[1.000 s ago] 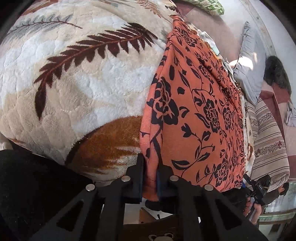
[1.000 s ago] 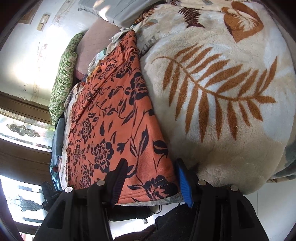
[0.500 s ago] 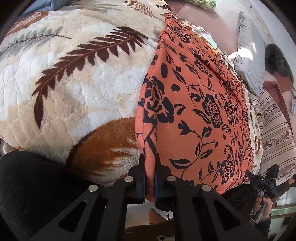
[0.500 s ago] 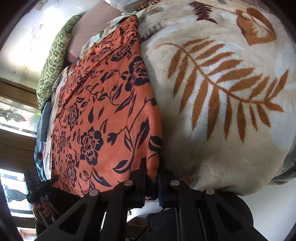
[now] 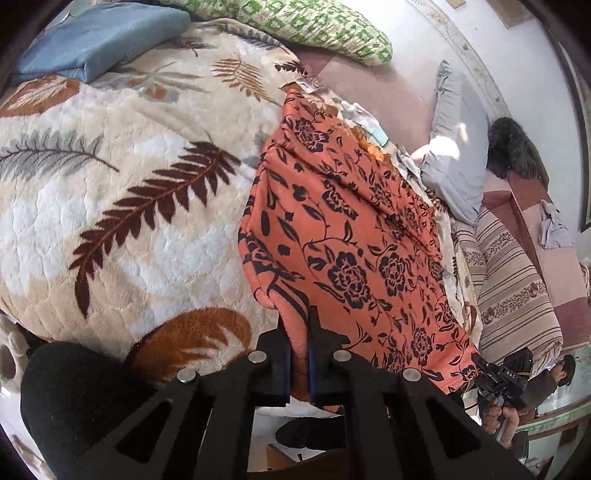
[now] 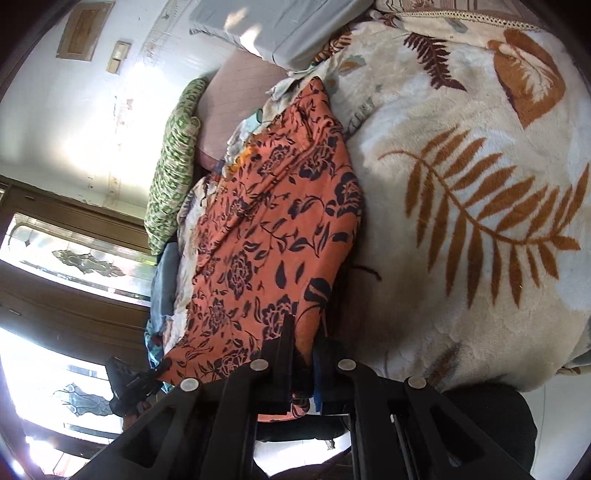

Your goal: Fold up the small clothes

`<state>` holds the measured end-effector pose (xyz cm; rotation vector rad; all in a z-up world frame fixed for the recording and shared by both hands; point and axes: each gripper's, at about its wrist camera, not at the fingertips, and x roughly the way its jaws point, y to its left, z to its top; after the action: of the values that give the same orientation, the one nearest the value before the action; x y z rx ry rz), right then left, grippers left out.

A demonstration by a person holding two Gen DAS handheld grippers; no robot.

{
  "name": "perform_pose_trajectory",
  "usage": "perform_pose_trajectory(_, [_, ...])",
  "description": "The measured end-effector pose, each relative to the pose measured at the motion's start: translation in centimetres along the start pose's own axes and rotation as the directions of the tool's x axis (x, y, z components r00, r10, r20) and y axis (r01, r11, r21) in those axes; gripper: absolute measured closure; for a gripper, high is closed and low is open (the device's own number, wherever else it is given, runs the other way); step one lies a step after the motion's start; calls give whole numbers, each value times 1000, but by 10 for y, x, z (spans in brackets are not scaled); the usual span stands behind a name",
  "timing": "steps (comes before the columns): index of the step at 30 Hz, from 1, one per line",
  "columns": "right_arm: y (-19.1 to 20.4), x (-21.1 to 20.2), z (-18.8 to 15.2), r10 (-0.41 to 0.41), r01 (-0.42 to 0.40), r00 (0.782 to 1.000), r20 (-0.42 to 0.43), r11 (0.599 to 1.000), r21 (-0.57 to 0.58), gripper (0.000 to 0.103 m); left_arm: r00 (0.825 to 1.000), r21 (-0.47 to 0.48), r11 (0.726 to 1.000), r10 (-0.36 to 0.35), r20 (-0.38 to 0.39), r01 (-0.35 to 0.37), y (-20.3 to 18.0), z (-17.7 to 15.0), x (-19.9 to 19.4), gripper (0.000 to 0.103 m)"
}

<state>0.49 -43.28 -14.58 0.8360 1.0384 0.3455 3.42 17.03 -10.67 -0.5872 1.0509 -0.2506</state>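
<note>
An orange cloth with dark flowers [image 5: 354,236] lies stretched over a cream fleece blanket with leaf prints [image 5: 110,206]. My left gripper [image 5: 298,325] is shut on the cloth's near left corner and lifts it off the blanket. In the right wrist view the same cloth [image 6: 266,229] runs away from me, and my right gripper [image 6: 303,332] is shut on its near right corner, raised above the blanket [image 6: 480,206]. The cloth's near edge hangs bunched between the two grippers.
A folded blue cloth [image 5: 96,40] and a green patterned pillow [image 5: 314,26] lie at the far end. A grey pillow [image 5: 458,147] and a striped cushion [image 5: 513,280] lie to the right. The bed's near edge drops to the floor just under the grippers.
My right gripper closed on the cloth's corner. Both grippers then lifted and drew the near edge up, so the cloth slackened and wrinkled and more of the bed's far end shows.
</note>
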Motion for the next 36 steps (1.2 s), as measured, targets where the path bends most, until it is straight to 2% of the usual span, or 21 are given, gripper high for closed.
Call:
perform_pose_trajectory(5, [6,-9,4,39,-39,998,44,999,6,95,999,4,999,-40,34,40,-6,8,-8,97])
perform_pose_trajectory(8, [5,-15,3,61,-62,995,75,998,20,95,999,-1,999,-38,28,38,-4,9,-5,97])
perform_pose_trajectory(16, [-5,-15,3,88,-92,993,74,995,44,95,998,8,999,-47,42,47,-9,17,-6,97])
perform_pose_trajectory(23, [13,-19,33,162,-164,982,100,986,8,95,995,54,997,-51,87,46,-25,48,-10,97])
perform_pose_trajectory(27, [35,-14,76,200,-198,974,102,980,-29,95,993,109,993,-62,103,51,-46,92,-1,97])
perform_pose_trajectory(31, [58,0,156,230,-229,965,124,973,-27,95,985,152,987,-75,157,51,-76,168,19,97])
perform_pose_trajectory(34, [65,32,235,239,-252,959,154,965,69,94,976,100,994,-56,210,36,-85,238,54,95])
perform_pose_trajectory(35, [59,55,262,212,-235,964,161,962,137,93,976,69,998,-16,217,1,-84,263,76,92])
perform_pose_trajectory(36, [51,80,286,168,-196,973,157,963,186,88,982,26,999,21,190,-26,-79,284,104,85])
